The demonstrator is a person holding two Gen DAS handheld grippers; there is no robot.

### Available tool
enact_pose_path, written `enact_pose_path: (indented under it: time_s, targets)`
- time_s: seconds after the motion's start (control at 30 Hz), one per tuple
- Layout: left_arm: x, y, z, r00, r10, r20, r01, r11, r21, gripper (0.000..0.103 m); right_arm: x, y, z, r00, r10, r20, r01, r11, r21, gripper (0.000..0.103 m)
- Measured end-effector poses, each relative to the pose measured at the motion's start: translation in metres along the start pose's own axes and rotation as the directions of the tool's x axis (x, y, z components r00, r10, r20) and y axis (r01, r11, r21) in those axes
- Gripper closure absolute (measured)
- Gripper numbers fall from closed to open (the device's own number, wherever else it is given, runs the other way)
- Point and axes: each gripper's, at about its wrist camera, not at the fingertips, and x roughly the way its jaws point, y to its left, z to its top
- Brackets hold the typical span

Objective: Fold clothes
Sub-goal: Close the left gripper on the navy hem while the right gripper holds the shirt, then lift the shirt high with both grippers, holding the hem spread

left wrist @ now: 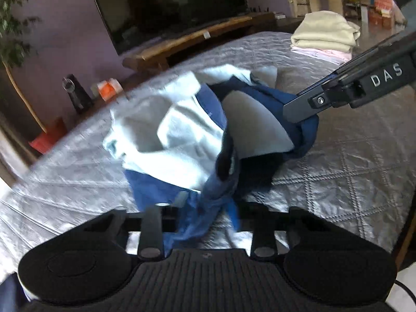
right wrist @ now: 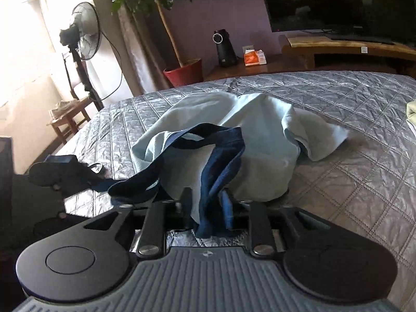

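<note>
Black ribbed gripper (left wrist: 208,202), "DAS" lettering

We see a bed (right wrist: 338,98) under a grey quilted cover; a crumpled pale-blue and navy garment (right wrist: 234,140) lies on it near us (partly bunched up), and folded cream and pink clothes (left wrist: 325,33) sit at its far right.

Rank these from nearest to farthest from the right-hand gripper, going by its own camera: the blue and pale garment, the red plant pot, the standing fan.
1. The garment, bunched on the bed directly ahead, its blue edge lying between the right gripper's fingers.
2. The red plant pot, past the bed's far edge, left of centre.
3. The standing fan, far left by the bright window, farther back.
</note>
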Motion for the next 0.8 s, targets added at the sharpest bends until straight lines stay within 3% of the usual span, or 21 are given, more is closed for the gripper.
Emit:
enact_pose_path:
  time_s: [0.1,0.17,0.23,0.27,0.3,0.33,0.6,0.7,0.8]
  targets:
    - [0.000,0.000,-0.003,1.000,0.004,0.011,-0.004,1.000,0.010,0.093,0.006,0.002,-0.001,0.999,0.002,-0.034,-0.002,1.000,-0.001,0.068]
    - [0.001,0.005,-0.003,1.000,-0.008,0.013,0.008,1.000,-0.019,0.097,0.006,0.005,-0.001,0.999,0.007,-0.041,-0.007,1.000,-0.005,0.062]
    - [0.003,0.012,-0.005,1.000,-0.002,0.012,0.003,0.998,-0.060,0.099,0.011,0.007,-0.003,0.998,-0.005,-0.057,0.005,1.000,-0.016,0.043]
    - [0.002,0.016,-0.005,1.000,0.004,0.012,-0.003,0.997,-0.081,0.100,0.013,0.008,-0.004,0.998,-0.014,-0.068,0.013,1.000,-0.023,0.043]
    - [0.002,0.020,-0.005,1.000,0.010,0.012,-0.009,0.995,-0.102,0.100,0.014,0.009,-0.005,0.998,-0.036,-0.058,0.034,0.999,-0.031,0.057]
    - [0.000,0.024,-0.005,1.000,0.016,0.015,-0.014,0.991,-0.130,0.100,0.012,0.010,-0.004,0.997,-0.064,-0.037,0.063,0.997,-0.039,0.098]
    - [-0.023,0.077,-0.001,0.996,0.075,0.043,-0.054,0.926,-0.374,0.101,-0.007,-0.006,0.003,0.993,-0.076,0.086,0.071,0.996,0.053,0.097]
    - [-0.039,0.096,0.008,0.991,0.112,0.067,-0.077,0.915,-0.395,0.101,-0.018,-0.006,0.009,0.988,-0.094,0.120,0.089,0.995,0.045,0.097]
    - [-0.059,0.111,0.020,0.984,0.149,0.100,-0.094,0.904,-0.417,0.101,-0.035,0.002,0.021,0.979,-0.127,0.159,0.134,0.990,-0.036,0.098]
